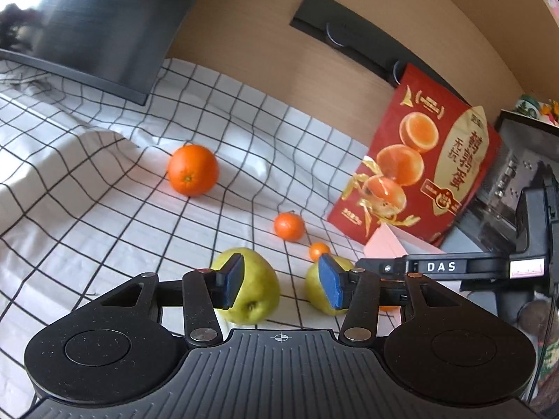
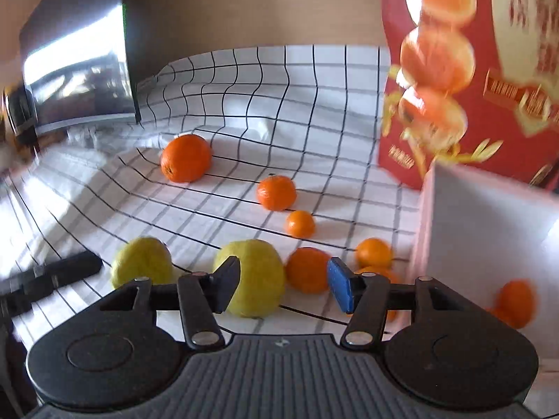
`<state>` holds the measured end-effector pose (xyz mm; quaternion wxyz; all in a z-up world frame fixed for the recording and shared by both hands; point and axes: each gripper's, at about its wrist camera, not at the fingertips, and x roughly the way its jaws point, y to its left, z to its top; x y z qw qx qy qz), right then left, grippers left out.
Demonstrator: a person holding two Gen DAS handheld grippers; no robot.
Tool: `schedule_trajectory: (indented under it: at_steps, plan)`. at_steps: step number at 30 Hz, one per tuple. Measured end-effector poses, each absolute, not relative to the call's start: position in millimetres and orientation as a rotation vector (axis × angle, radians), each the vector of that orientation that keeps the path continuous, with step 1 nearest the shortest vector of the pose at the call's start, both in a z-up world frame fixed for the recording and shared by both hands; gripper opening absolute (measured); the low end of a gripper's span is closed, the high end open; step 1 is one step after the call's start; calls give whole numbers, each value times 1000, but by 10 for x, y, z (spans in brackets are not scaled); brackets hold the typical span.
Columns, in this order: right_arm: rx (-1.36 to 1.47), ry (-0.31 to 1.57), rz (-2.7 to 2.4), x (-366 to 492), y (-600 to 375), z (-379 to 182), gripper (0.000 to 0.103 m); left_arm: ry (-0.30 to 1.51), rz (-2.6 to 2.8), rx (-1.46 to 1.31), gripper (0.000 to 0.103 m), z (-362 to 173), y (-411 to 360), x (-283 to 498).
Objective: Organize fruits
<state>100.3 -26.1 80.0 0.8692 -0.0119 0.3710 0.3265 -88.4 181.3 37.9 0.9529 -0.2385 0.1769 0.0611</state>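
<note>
Two yellow-green fruits lie on the checked cloth [image 1: 104,209]. In the left wrist view one fruit [image 1: 258,293] shows behind the left finger and the other [image 1: 314,289] behind the right finger. My left gripper [image 1: 281,284] is open just in front of them, with only cloth in the gap. A large orange [image 1: 193,170], a mandarin [image 1: 288,226] and a smaller one [image 1: 318,250] lie farther back. My right gripper [image 2: 284,286] is open and low over a yellow-green fruit [image 2: 255,279] and a mandarin [image 2: 307,269]. Its pads touch neither.
A red carton printed with oranges [image 1: 419,171] stands at the right, and a white box [image 2: 482,244] in front of it holds a mandarin [image 2: 515,302]. More mandarins [image 2: 373,252] lie beside the box. A dark monitor [image 1: 104,24] stands at the back left.
</note>
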Motion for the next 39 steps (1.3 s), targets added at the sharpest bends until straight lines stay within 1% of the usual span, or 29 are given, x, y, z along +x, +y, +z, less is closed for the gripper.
schedule_trajectory:
  at_steps: [3,5,6,7,9,11,19,23,24,26,27,33,38,39]
  plan:
    - [3,761,705,959,-190,737,58,306,223,-512,52,376,1889,-959]
    - [-15,706,736,800,-103,763,65,273,287,-537,52,368,1995,-1031]
    - [-31,673,761,703,-48,786,74,263,309,-550,52,356,2049,-1068]
    - [-48,639,786,597,6,807,79,256,335,-562,52,342,2101,-1108]
    - [-90,591,821,408,149,829,80,240,378,-576,52,311,2183,-1195]
    - [-135,582,847,286,337,800,80,229,402,-582,52,284,2253,-1268]
    - [-214,668,857,251,944,504,80,190,450,-606,52,293,2460,-1421]
    - [-284,675,838,220,1142,370,81,208,441,-608,52,265,2453,-1388]
    - [-293,680,830,225,1171,339,80,211,436,-608,52,257,2446,-1391]
    - [-276,691,825,246,1152,318,71,216,430,-612,52,254,2436,-1380]
    - [-275,692,811,260,1125,328,58,216,428,-613,52,261,2424,-1377]
    - [-240,732,844,217,693,484,57,246,337,-556,52,364,2202,-1246]
    - [-163,699,850,47,-202,638,55,335,177,-477,52,409,1838,-960]
    - [-151,686,823,30,-396,647,52,345,149,-465,52,421,1756,-899]
